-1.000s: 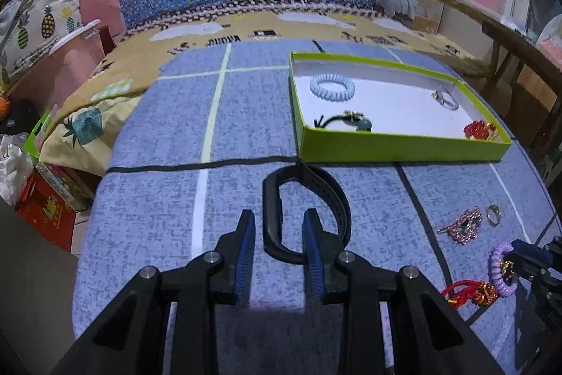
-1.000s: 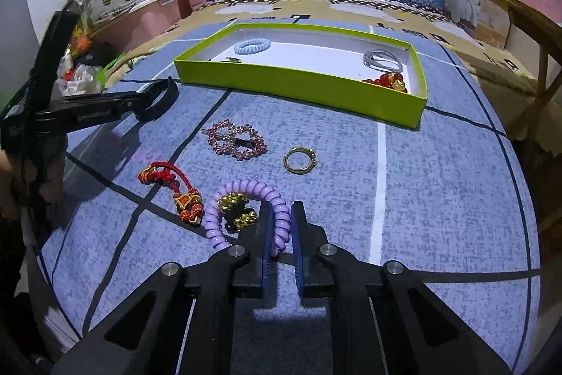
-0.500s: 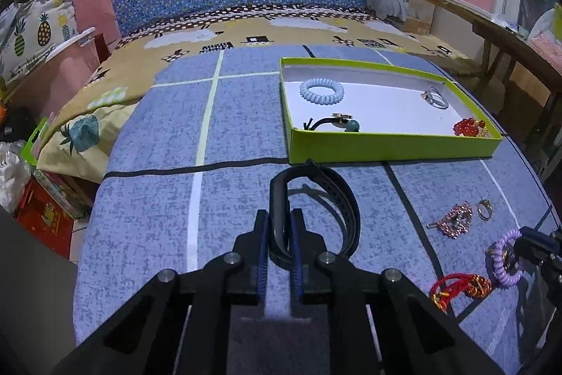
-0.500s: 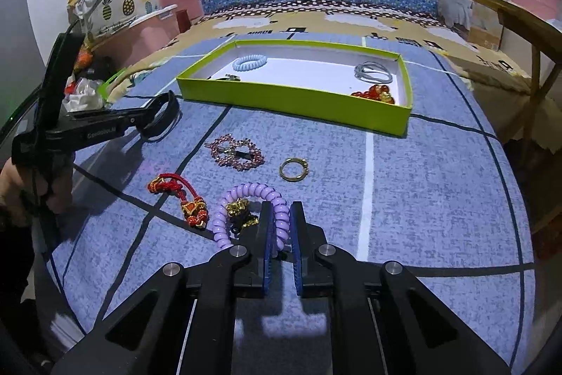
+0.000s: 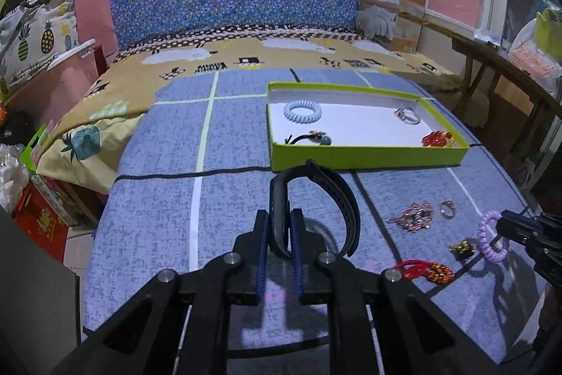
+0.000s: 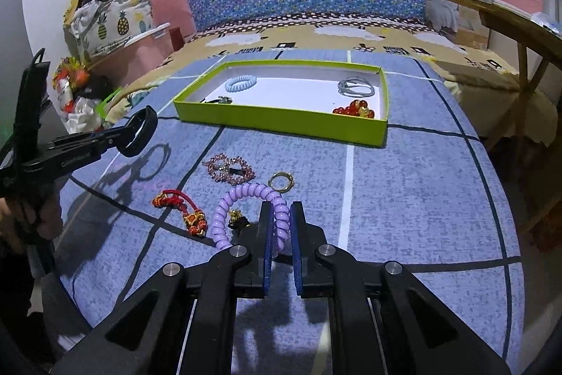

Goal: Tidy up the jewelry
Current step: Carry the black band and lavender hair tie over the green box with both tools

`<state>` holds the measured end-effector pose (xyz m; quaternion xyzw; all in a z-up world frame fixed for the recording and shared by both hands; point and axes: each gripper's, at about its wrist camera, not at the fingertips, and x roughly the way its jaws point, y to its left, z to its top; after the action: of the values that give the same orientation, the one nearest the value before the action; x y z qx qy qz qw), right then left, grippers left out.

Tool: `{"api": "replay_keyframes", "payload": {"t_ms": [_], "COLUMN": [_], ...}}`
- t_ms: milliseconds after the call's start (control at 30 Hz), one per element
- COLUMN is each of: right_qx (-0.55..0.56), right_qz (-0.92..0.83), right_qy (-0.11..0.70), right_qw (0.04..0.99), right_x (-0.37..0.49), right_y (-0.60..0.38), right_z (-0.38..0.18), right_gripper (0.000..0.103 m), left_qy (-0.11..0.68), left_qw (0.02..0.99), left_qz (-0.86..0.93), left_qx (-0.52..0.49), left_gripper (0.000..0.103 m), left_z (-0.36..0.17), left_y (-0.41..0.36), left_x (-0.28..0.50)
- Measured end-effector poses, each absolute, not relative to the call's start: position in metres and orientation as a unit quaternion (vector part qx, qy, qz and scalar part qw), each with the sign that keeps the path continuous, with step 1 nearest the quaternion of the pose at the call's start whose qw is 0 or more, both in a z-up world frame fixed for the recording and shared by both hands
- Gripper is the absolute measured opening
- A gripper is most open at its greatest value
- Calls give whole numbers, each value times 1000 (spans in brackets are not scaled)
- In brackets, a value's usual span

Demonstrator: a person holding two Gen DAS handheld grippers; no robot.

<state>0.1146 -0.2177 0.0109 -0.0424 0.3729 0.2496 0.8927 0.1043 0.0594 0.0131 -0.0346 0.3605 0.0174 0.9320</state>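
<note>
My left gripper (image 5: 279,227) is shut on a black wristband (image 5: 337,195), which hangs lifted above the blue cloth; it also shows in the right wrist view as the black wristband (image 6: 140,132). My right gripper (image 6: 280,217) is shut on a purple spiral hair tie (image 6: 232,202), raised off the cloth, with a small gold-and-black charm (image 6: 237,218) dangling beneath it. The green tray (image 5: 368,155) lies ahead and holds a pale blue spiral tie (image 5: 302,111), a black tie with a teal bead (image 5: 316,138), a grey tie (image 5: 407,115) and red beads (image 5: 437,139).
On the cloth lie a pink beaded hair clip (image 6: 230,167), a gold ring (image 6: 281,181) and a red knotted charm (image 6: 182,209). A hand (image 6: 38,217) holds the left gripper at the left edge. A wooden table (image 6: 509,20) stands right; bags and boxes crowd the floor at left.
My left gripper closed onto the black wristband and lifted it off the cloth. My right gripper rose slightly with the purple hair tie.
</note>
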Motion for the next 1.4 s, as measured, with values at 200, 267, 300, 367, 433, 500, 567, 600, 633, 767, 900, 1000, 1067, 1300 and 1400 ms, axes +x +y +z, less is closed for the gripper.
{"api": "replay_keyframes", "payload": {"t_ms": [200, 267, 300, 367, 433, 500, 567, 600, 633, 767, 900, 1000, 1067, 1300, 1400], "right_qx": [-34, -31, -30, -27, -25, -25, -24, -23, -22, -26, -31, -29, -28, -30, -33], "right_qz": [248, 247, 246, 245, 244, 242, 240, 240, 240, 238, 237, 236, 236, 228, 220], "right_qy": [366, 365, 364, 362, 359, 356, 352, 351, 350, 344, 340, 340, 340, 349, 354], "right_qw": [896, 897, 898, 899, 900, 902, 904, 905, 905, 908, 910, 910, 910, 909, 909], "right_x": [116, 118, 119, 122, 127, 131, 138, 141, 145, 163, 178, 192, 203, 241, 259], "right_y": [-222, -223, -223, -225, -225, -225, -224, -224, -224, -222, -218, -216, -214, -205, -202], "right_z": [17, 19, 20, 22, 24, 26, 29, 30, 31, 37, 40, 42, 43, 38, 34], "right_gripper": [9, 9, 9, 9, 9, 9, 9, 9, 9, 9, 9, 9, 9, 9, 9], "left_qy": [350, 349, 349, 347, 344, 341, 339, 340, 340, 339, 339, 338, 340, 350, 355], "left_qw": [936, 936, 937, 937, 938, 940, 940, 940, 940, 941, 941, 941, 940, 937, 935], "left_qz": [10, 8, 8, 6, 4, 1, -2, -4, -7, -11, -12, -12, -15, -24, -28], "left_qx": [-33, -32, -31, -30, -28, -25, -22, -20, -19, -12, -10, -6, -5, 4, 9], "left_gripper": [13, 13, 13, 13, 13, 13, 13, 13, 13, 13, 13, 13, 13, 13, 13], "left_z": [21, 23, 23, 25, 27, 29, 31, 31, 31, 33, 35, 37, 37, 34, 31], "left_y": [53, 52, 51, 49, 47, 44, 41, 39, 38, 34, 35, 35, 35, 28, 23], "left_x": [103, 105, 106, 109, 113, 117, 123, 125, 129, 142, 157, 170, 179, 216, 232]}}
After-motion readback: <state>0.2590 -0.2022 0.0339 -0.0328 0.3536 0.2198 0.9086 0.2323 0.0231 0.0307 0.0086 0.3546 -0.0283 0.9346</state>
